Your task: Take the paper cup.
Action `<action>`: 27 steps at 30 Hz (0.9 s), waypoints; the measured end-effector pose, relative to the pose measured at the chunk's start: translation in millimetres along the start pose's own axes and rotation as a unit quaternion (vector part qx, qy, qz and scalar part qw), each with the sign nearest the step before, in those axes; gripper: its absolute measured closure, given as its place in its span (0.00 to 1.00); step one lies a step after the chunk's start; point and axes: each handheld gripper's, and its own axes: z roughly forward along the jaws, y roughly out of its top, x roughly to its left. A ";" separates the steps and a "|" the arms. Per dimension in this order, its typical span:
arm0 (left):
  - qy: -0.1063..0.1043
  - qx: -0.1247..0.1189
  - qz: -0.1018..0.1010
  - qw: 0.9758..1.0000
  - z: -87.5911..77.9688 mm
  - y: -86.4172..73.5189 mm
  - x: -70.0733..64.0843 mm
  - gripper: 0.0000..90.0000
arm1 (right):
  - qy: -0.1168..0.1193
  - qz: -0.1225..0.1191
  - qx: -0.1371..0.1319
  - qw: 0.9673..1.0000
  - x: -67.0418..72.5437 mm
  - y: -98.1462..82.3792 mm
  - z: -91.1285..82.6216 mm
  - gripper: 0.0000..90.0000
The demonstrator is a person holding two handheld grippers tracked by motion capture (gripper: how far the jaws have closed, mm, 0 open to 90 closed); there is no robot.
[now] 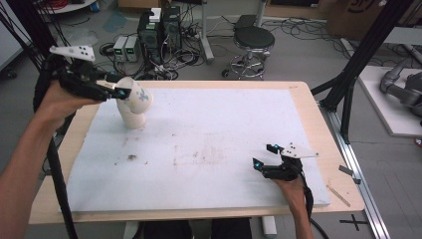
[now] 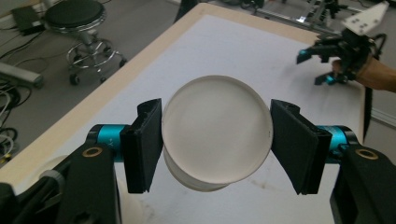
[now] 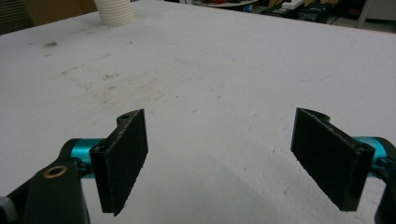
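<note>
My left gripper (image 1: 118,92) is shut on a white paper cup (image 1: 138,97) with a blue print, held tilted just above a stack of white cups (image 1: 133,118) at the back left of the mat. In the left gripper view the cup's round base (image 2: 217,133) faces the camera, with a black pad pressed on each side. My right gripper (image 1: 264,156) rests low at the mat's front right, open with nothing between its jaws. From the right gripper view, the ribbed stack (image 3: 114,11) stands far off across the mat, and my right gripper (image 3: 219,144) is wide apart over bare mat.
The white mat (image 1: 209,124) covers a wooden table (image 1: 318,124) and carries some brown stains (image 1: 132,157). A black stool (image 1: 253,39) and computer boxes with cables (image 1: 159,30) stand on the floor beyond the far edge. A black frame leg (image 1: 348,89) rises at the right.
</note>
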 end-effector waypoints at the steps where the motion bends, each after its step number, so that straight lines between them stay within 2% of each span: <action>1: -0.005 -0.010 0.004 1.000 2.0 -3.9 -4.9 0.41 | -0.001 0.001 0.000 1.000 -0.5 0.0 0.3 0.21; 3: -0.023 -0.036 0.008 0.999 9.7 -15.2 -17.5 0.41 | 0.001 0.007 0.002 1.000 -1.3 0.3 0.4 0.21; 4: -0.023 -0.036 0.008 0.999 9.7 -15.2 -17.5 0.41 | 0.001 0.007 0.002 1.000 -1.3 0.3 0.4 0.21; 8: -0.044 -0.068 0.010 0.997 22.8 -29.4 -32.1 0.41 | 0.002 0.008 0.002 1.000 -1.9 0.3 0.6 0.21; 10: -0.057 -0.086 0.010 0.995 32.0 -39.5 -40.4 0.41 | 0.001 0.007 0.000 1.000 -2.1 0.1 0.2 0.21; 11: -0.067 -0.096 0.010 0.993 42.3 -48.7 -48.1 0.41 | 0.002 0.009 0.000 1.000 -2.3 0.1 -0.1 0.21; 12: -0.067 -0.096 0.010 0.993 42.3 -48.7 -48.1 0.41 | 0.002 0.009 0.000 1.000 -2.3 0.1 -0.1 0.21; 13: -0.074 -0.108 0.010 0.991 52.5 -58.6 -56.0 0.41 | 0.003 0.012 0.001 1.000 -2.4 0.1 0.0 0.21; 14: -0.074 -0.108 0.010 0.991 52.5 -58.6 -56.0 0.41 | 0.003 0.013 0.000 1.000 -2.4 0.2 0.2 0.21; 15: -0.083 -0.118 0.009 0.990 62.3 -68.2 -62.9 0.41 | 0.004 0.014 0.001 1.000 -2.3 0.2 0.2 0.21; 17: -0.087 -0.121 0.009 0.989 66.8 -72.5 -66.1 0.41 | 0.004 0.013 0.002 1.000 -2.8 0.4 0.8 0.21; 19: -0.100 -0.135 0.005 0.986 77.1 -83.1 -73.8 0.41 | 0.003 0.011 0.002 1.000 -3.2 0.4 1.0 0.21; 20: -0.100 -0.135 0.005 0.986 77.1 -83.1 -73.8 0.41 | 0.003 0.011 0.002 1.000 -3.2 0.4 1.0 0.21; 23: -0.111 -0.142 0.005 0.984 86.1 -91.6 -80.1 0.41 | 0.003 0.006 0.000 1.000 -2.3 0.2 0.5 0.21; 27: -0.116 -0.141 0.008 0.983 93.8 -99.6 -83.8 0.41 | 0.004 0.011 0.001 1.000 -2.4 0.2 0.3 0.21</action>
